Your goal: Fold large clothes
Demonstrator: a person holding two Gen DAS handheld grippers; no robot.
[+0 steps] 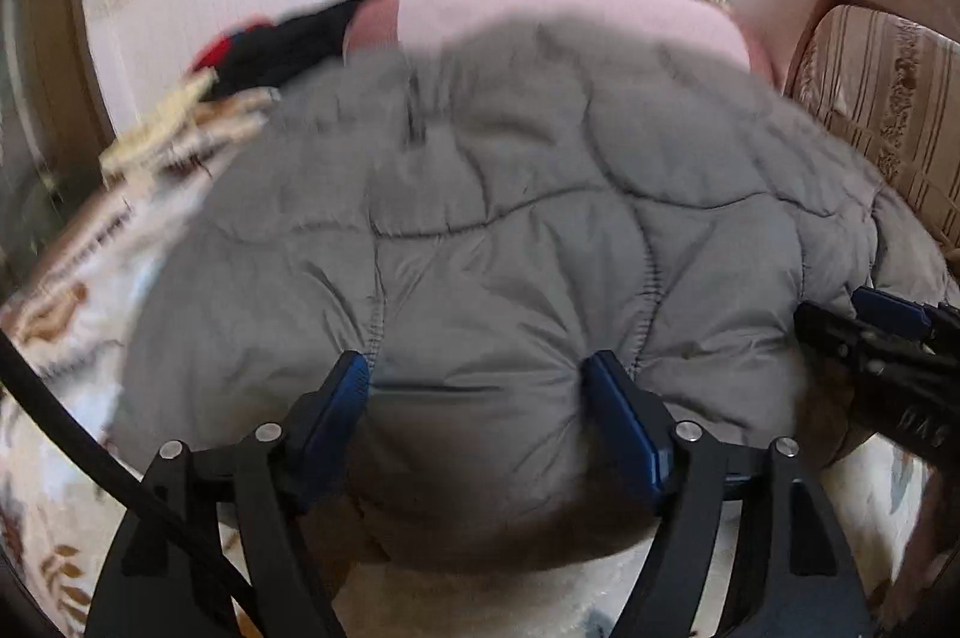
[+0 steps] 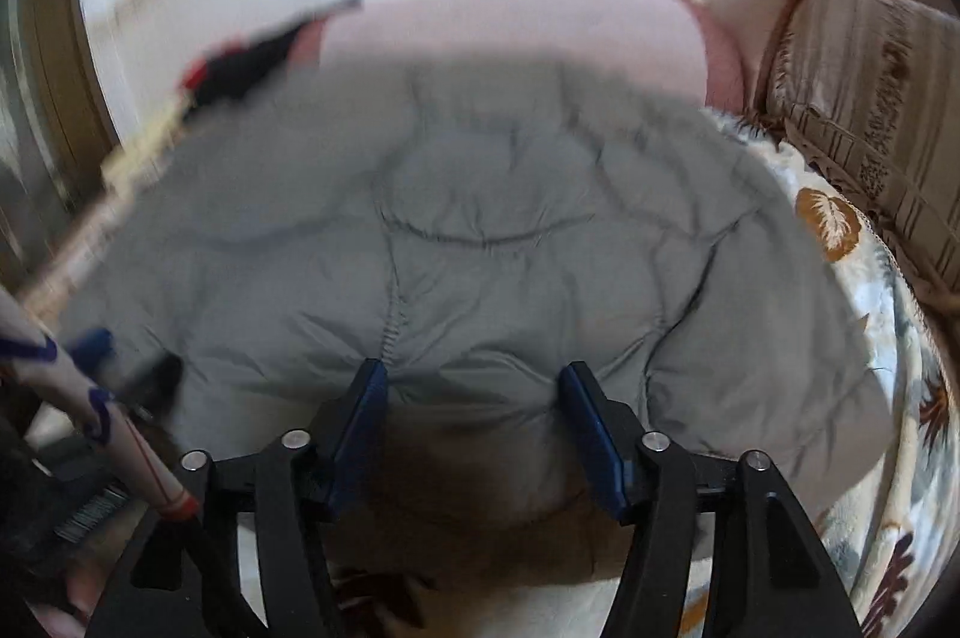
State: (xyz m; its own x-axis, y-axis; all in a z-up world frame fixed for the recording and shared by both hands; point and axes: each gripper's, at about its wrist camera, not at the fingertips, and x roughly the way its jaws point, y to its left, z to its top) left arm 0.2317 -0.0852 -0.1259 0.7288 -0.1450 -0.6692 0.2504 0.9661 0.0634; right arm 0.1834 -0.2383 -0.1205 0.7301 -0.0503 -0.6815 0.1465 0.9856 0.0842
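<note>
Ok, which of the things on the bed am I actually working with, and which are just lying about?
In the job:
grey quilted jacket
left gripper, jaws apart with jacket between them
right gripper, likewise

Lying about:
pink garment
black and red clothing
leaf-print bedspread
striped cushion

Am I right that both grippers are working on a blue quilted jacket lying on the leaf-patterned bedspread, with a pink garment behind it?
Not quite: the quilted jacket is grey, not blue; only the gripper pads are blue. The left wrist view shows this clearly. The rest holds: the left gripper and right gripper are at its near edge, it lies on the leaf-patterned bedspread, and the pink garment is behind it.
</note>
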